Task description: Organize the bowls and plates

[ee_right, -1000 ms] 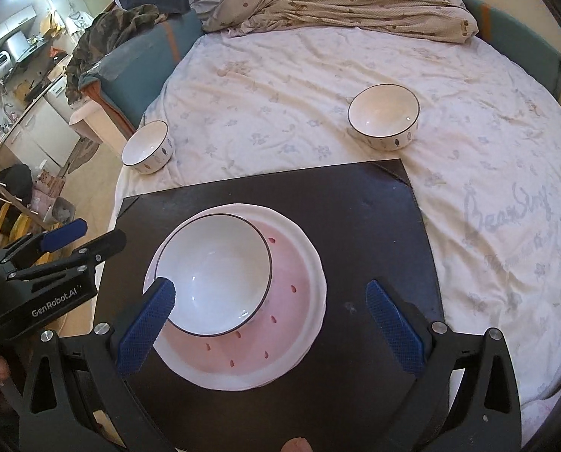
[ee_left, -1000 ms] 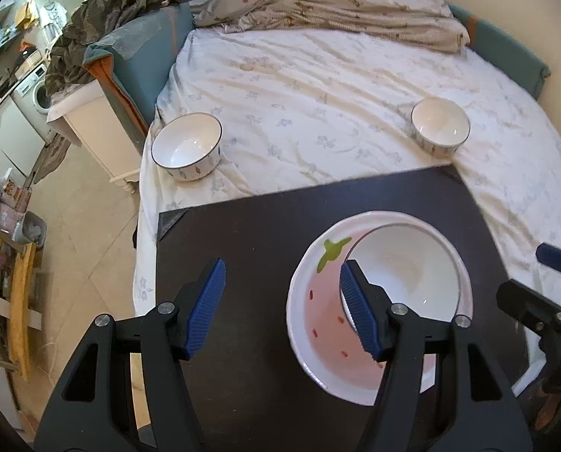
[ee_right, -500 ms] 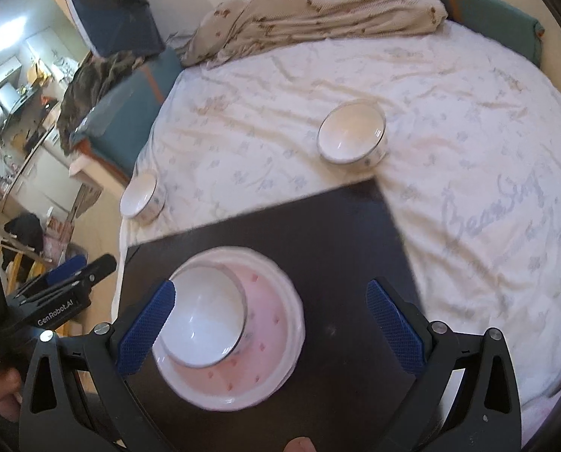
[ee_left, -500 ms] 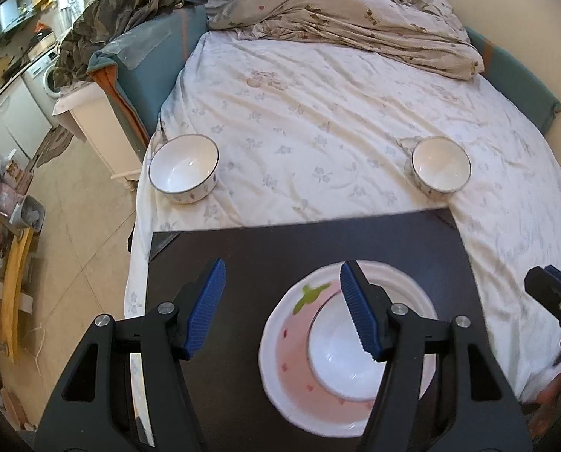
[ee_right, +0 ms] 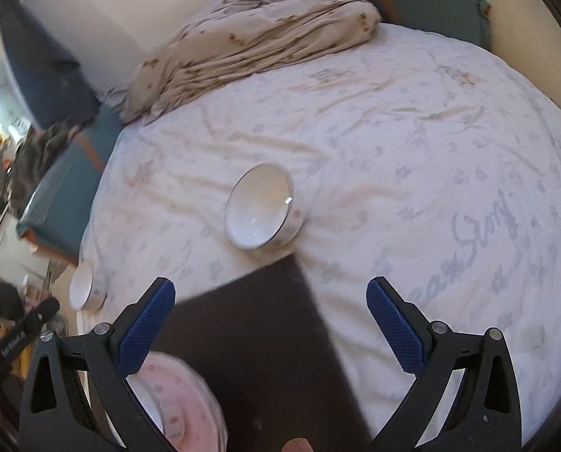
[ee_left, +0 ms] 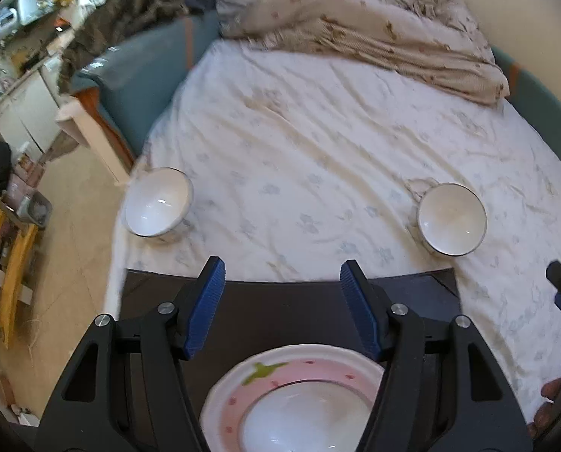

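Note:
A pink strawberry plate [ee_left: 242, 391] with a white bowl [ee_left: 303, 422] in it sits on a black board [ee_left: 280, 309] on the bed; it also shows in the right wrist view [ee_right: 182, 410]. Two more white bowls stand on the sheet: one at the left edge [ee_left: 156, 207], small in the right wrist view [ee_right: 82, 290], and one on the right [ee_left: 451, 218], which is central in the right wrist view [ee_right: 259, 205]. My left gripper [ee_left: 282, 305] is open and empty above the board. My right gripper [ee_right: 271, 327] is open and empty, short of the right bowl.
A crumpled beige duvet [ee_left: 374, 26] lies at the head of the bed. The bed's left edge drops to a tiled floor [ee_left: 73, 263] with a white side table [ee_left: 88, 132] and a wooden rack [ee_left: 1, 263]. Teal cushions [ee_right: 423, 7] line the wall.
Both grippers have pulled back and lifted away from the plate and bowl, which slid to the bottom of both views. The right gripper has turned towards the right bowl.

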`<move>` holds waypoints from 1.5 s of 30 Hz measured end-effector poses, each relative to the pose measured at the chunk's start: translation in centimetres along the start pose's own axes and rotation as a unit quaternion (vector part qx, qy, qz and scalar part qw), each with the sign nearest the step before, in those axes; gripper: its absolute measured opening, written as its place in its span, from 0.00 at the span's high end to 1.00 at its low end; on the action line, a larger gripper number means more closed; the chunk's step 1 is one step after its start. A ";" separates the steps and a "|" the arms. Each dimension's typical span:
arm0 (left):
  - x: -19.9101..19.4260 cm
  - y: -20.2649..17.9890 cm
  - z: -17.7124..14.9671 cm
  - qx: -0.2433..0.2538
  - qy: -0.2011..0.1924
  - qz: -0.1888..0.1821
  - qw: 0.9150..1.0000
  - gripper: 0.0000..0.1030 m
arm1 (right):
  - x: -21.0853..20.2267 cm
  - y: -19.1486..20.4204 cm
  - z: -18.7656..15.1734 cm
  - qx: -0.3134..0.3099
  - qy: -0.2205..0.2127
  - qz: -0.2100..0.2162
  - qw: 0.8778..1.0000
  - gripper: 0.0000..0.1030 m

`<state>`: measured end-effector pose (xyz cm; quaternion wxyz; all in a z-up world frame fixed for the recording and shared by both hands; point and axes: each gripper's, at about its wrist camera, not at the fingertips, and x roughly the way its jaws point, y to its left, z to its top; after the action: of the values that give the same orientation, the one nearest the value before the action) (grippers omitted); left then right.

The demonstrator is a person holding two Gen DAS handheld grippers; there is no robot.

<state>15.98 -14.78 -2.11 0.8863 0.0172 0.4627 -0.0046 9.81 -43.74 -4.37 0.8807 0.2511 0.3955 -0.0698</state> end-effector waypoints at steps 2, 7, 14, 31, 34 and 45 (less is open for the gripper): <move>1.0 -1.5 0.7 0.016 0.010 0.003 1.000 0.42 | 0.6 -1.2 0.9 0.024 -0.003 0.002 1.000 0.00; 3.9 -4.7 2.7 0.012 0.054 -0.051 0.997 0.26 | 3.1 -5.1 2.8 0.087 0.024 -0.001 0.996 0.00; 7.4 -8.5 3.8 0.018 0.099 -0.069 0.993 0.17 | 7.7 -6.9 3.6 0.108 0.069 0.005 0.992 0.00; 9.6 -9.2 4.1 0.060 0.121 -0.064 0.989 0.17 | 18.4 -3.6 5.1 0.066 0.170 0.000 0.983 0.78; 9.4 -9.1 3.9 0.070 0.120 -0.061 0.988 0.17 | 18.3 -4.5 5.0 0.085 0.168 0.014 0.982 0.83; 8.6 -8.8 3.5 0.076 0.143 -0.095 0.982 0.17 | 15.4 -5.1 2.5 0.111 0.229 0.076 0.964 0.84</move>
<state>23.55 -23.58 -7.35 0.8029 0.0408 0.5821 -0.1219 20.26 -48.17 -16.22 0.7358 0.3862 0.5561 0.0134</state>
